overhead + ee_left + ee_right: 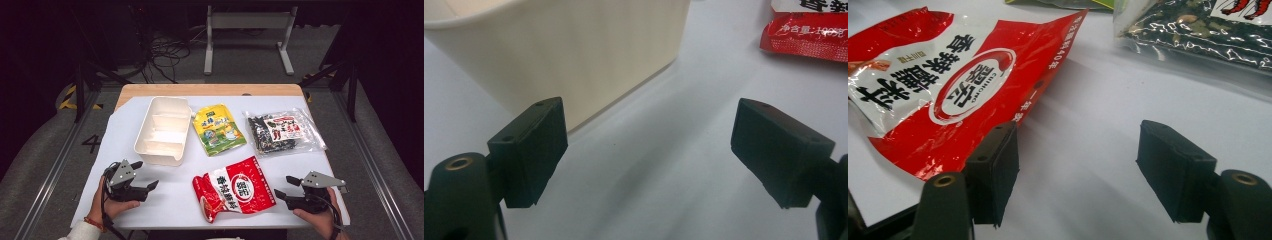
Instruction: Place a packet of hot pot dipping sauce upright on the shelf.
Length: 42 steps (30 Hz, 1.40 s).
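Red packet (809, 30) cut off at left gripper view's top edge.

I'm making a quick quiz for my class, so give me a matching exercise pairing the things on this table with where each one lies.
1. white bin
2. yellow-green pouch
3. red packet
4. clear bag of dark mix

a. far right of the back row
b. nearest the person, between the grippers
c. back left
d. just right of the bin

Pairs: 1-c, 2-d, 3-b, 4-a
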Tool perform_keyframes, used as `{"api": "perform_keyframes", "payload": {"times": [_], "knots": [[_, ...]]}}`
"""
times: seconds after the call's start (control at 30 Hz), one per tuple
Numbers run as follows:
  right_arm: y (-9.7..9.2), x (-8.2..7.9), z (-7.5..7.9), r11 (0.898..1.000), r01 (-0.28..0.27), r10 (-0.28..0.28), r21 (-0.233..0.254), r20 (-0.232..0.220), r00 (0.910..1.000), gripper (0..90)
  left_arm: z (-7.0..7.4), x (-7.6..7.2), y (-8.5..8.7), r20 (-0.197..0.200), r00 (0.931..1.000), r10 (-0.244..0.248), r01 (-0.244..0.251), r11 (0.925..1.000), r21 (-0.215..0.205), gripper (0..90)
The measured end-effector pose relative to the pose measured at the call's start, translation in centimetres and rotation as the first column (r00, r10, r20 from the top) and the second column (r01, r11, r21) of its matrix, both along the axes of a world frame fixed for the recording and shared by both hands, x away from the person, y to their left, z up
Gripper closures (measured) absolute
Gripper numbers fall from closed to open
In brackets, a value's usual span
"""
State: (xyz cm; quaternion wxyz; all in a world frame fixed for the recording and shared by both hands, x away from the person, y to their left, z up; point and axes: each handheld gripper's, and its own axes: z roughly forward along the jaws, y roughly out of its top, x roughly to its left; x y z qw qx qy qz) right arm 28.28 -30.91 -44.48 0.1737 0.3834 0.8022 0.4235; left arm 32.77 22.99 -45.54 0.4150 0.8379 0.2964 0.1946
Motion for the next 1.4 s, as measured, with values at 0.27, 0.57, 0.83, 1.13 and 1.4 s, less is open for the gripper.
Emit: {"api": "perform_keyframes", "payload": {"times": [0.27,0.57,0.83,1.13,1.4], "knots": [[1.0,0.6,-0.4,0.997,-0.045,0.051,0.055,-0.11,0.9926,26.6,0.0,-0.2,-0.1,-0.005,0.9999,-0.015,0.015,0.9999,-0.002,15.8],[3.3,2.0,-1.1,0.99,-0.126,0.137,0.07,-0.189,0.9725,32.3,0.0,-0.5,-0.3,-0.012,0.9995,-0.029,0.029,0.9996,-0.005,16.0],[4.8,2.5,-1.2,0.978,-0.196,0.205,0.068,-0.194,0.9593,53.2,0.0,-0.6,-0.4,-0.018,0.9992,-0.036,0.036,0.9994,0.004,16.1],[6.0,2.8,0.0,0.952,-0.302,0.306,0.05,-0.126,0.9436,89.1,0.7,0.0,-1.6,-0.012,0.9972,-0.074,0.074,0.9971,-0.017,16.4],[10.6,4.5,4.7,0.889,-0.395,0.422,-0.232,0.075,0.9036,89.5,3.5,0.5,-8.3,0.008,0.9621,-0.273,0.273,0.9615,-0.033,16.9]]}}
